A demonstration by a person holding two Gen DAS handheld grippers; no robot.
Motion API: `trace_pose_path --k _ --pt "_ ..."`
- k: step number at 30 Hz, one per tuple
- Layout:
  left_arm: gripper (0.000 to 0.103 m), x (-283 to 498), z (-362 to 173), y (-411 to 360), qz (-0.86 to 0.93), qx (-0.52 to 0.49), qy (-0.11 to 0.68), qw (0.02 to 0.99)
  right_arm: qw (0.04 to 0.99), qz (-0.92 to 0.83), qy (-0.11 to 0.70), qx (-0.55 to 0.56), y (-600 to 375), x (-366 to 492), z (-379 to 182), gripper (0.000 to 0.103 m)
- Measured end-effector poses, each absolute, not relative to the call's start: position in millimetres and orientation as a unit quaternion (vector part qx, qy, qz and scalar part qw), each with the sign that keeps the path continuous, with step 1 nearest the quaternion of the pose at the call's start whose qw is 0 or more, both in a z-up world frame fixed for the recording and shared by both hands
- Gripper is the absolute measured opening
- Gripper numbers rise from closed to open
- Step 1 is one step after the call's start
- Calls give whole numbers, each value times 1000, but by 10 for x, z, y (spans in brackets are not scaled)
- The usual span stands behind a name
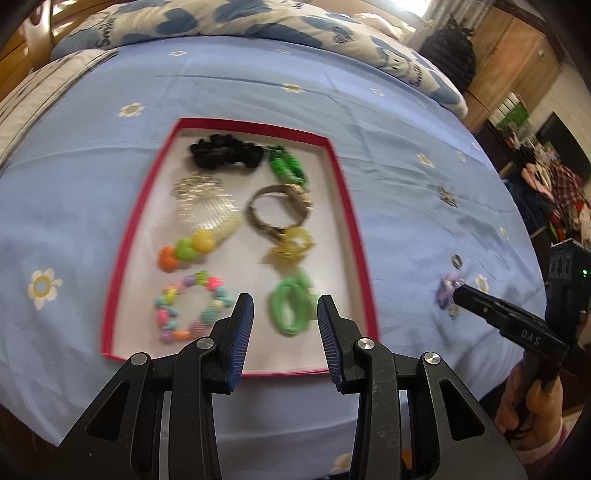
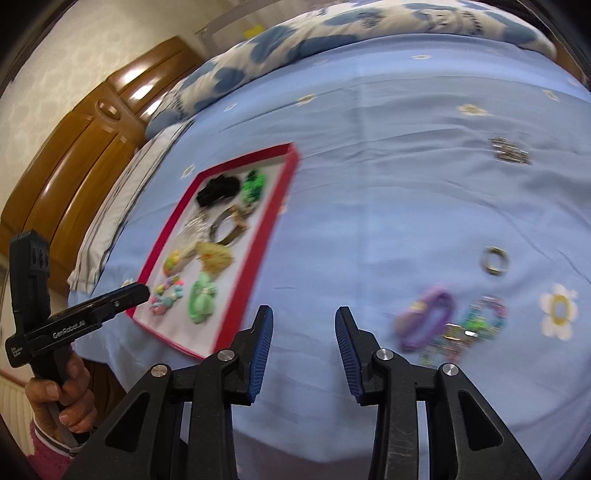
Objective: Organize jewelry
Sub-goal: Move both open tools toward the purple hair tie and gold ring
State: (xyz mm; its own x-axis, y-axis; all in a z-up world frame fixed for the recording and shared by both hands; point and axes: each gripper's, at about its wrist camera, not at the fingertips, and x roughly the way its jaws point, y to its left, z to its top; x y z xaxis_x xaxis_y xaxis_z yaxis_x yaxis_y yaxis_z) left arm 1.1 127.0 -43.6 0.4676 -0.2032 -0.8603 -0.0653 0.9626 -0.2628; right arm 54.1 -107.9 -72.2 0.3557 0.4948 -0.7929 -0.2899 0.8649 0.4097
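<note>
A red-rimmed box lid (image 1: 127,236) lies on the blue bed sheet and holds several pieces: a black scrunchie (image 1: 225,151), a watch (image 1: 280,210), a green hair tie (image 1: 291,306), a bead bracelet (image 1: 192,310). My left gripper (image 1: 285,312) is open and empty, above the lid's near end. My right gripper (image 2: 303,325) is open and empty over bare sheet, right of the lid (image 2: 258,236). Loose on the sheet to its right lie a purple clip (image 2: 424,319), a small ring (image 2: 495,260), a beaded piece (image 2: 484,317) and a silver piece (image 2: 511,151).
A blue-and-white quilt (image 1: 258,18) is bunched along the bed's far side. A wooden headboard (image 2: 74,155) stands at the left. The bed's near edge runs just under both grippers. Furniture and clothes (image 1: 546,184) stand beyond the bed's right side.
</note>
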Motion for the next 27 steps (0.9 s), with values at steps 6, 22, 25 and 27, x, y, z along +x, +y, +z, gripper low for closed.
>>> trace_pose_path --k 6,22,25,27 --pt "34 96 -423 845 -80 -113 519 843 829 192 510 124 -1591 539 -758 38" --pt "34 422 -490 -216 -172 -64 544 819 844 138 500 138 -2307 700 -883 38" --pt "34 487 -561 -350 -183 -62 554 810 843 141 503 128 -2327 782 -925 38" --pt "34 526 -596 -418 -188 -64 558 805 841 144 506 123 -2322 851 -959 38"
